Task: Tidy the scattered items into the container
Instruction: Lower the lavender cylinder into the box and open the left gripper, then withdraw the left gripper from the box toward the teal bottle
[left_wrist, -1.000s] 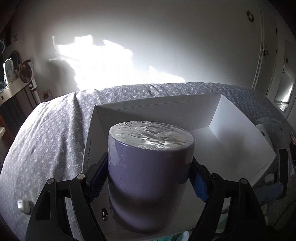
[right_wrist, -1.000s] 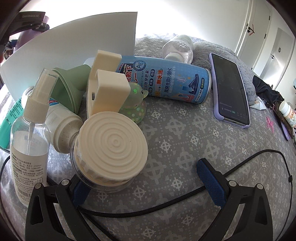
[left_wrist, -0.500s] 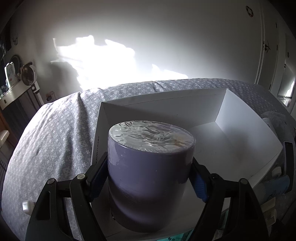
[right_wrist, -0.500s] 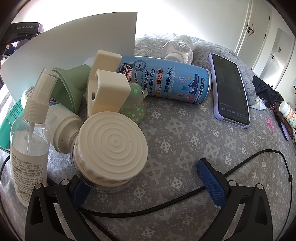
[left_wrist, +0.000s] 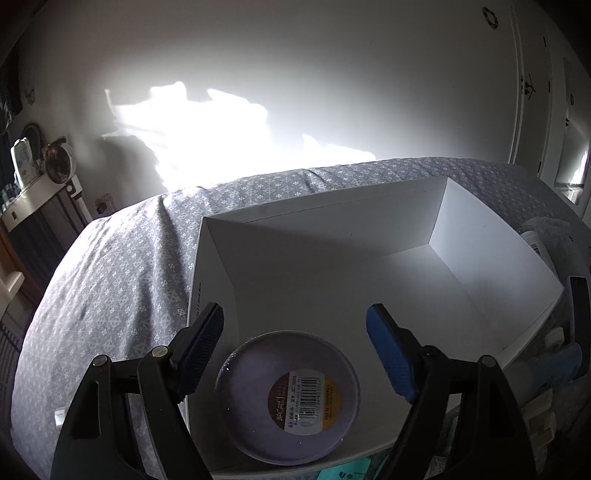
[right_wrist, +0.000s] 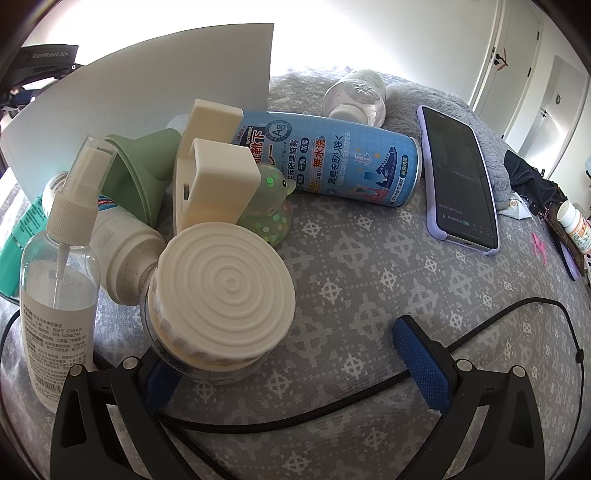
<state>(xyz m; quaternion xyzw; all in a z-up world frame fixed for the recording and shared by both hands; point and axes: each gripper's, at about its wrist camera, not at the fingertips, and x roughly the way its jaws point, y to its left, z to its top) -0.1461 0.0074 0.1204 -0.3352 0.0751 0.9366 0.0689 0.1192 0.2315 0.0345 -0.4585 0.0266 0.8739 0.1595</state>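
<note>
Hovering above the near left corner of the white box (left_wrist: 491, 254), the left gripper (left_wrist: 295, 350) has its blue-padded fingers (left_wrist: 205, 341) spread apart with nothing pressed between them; they have just been opening a little further, and the purple tub (left_wrist: 288, 397) now lies below and between them on the floor of the box, in the lower centre of the left wrist view, its barcode sticker facing up and clear of both pads. The box sits on a bed with a grey patterned cover (left_wrist: 122, 280), which fills the left and upper middle of that view, and the rest of the box is bare white card running toward the right edge. In the right wrist view, from the left, a clear spray bottle (right_wrist: 59, 288) stands upright at the frame's left side, beside a white bottle (right_wrist: 122, 254) lying down, a green funnel (right_wrist: 136, 166) and a cream plastic bracket (right_wrist: 210, 177). A round jar with a ribbed cream lid (right_wrist: 225, 284) sits at lower centre left, against the left finger of the right gripper (right_wrist: 295, 369), whose fingers stand wide apart and clamp nothing. A black cable (right_wrist: 480, 325) runs between them. Further right lie a translucent green duck (right_wrist: 269, 218), a blue spray can (right_wrist: 343, 162), a clear bottle (right_wrist: 354, 96) and a phone in a lilac case (right_wrist: 460, 177).
</note>
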